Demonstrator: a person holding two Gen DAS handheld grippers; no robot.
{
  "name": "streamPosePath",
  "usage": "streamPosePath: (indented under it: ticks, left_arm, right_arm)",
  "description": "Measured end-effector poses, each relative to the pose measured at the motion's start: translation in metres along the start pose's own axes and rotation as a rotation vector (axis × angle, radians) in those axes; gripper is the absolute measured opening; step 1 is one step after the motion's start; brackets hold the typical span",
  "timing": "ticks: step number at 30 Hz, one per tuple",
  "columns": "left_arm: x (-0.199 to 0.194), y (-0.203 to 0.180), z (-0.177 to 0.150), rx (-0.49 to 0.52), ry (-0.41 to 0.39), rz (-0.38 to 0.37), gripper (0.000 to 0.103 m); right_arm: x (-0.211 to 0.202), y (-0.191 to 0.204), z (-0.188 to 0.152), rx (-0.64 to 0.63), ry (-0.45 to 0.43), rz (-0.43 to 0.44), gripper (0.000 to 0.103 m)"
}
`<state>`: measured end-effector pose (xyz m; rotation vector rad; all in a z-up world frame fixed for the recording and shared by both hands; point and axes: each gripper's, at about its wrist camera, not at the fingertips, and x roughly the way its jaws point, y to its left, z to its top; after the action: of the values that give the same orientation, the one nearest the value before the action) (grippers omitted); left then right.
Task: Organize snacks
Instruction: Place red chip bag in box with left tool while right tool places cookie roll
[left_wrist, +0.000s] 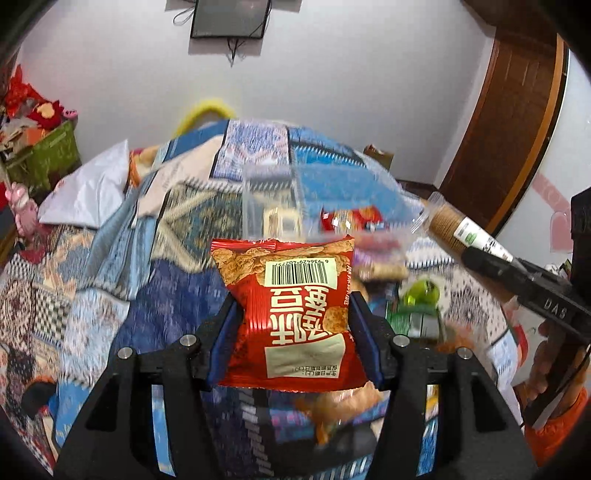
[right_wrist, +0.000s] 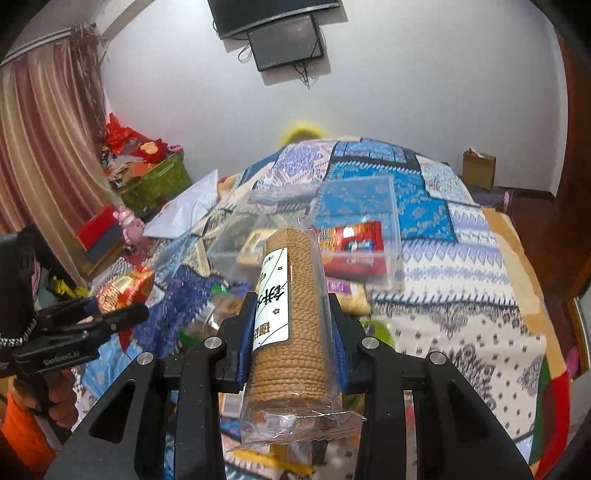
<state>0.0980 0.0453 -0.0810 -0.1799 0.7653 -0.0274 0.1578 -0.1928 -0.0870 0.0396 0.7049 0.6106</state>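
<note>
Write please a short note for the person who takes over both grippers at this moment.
Left gripper: jaws shut on a red snack bag, held in the air above the bed.
Right gripper: jaws shut on a clear-wrapped roll of biscuits, also lifted.
The clear plastic box sits ahead on the patterned quilt and already holds a red packet and other snacks.
Left to do: both held items are not yet in the box; more snacks lie loose on the quilt near the grippers.
</note>
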Motion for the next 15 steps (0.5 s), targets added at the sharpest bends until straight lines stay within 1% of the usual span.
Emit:
streamPosePath:
  ticks: [9,15]
  left_arm:
    - [0.031,-0.018,0.052,0.019,-0.059,-0.01,0.057]
    - [0.062,-0.032,0.079,0.036,-0.064,-0.008,0.057]
  right_arm:
    - [0.01,-0.014,0.034,-0.001,-0.059,-0.037,0.032]
    - [0.025,-0.026,0.05,0.006,-0.068,-0.053,0.032]
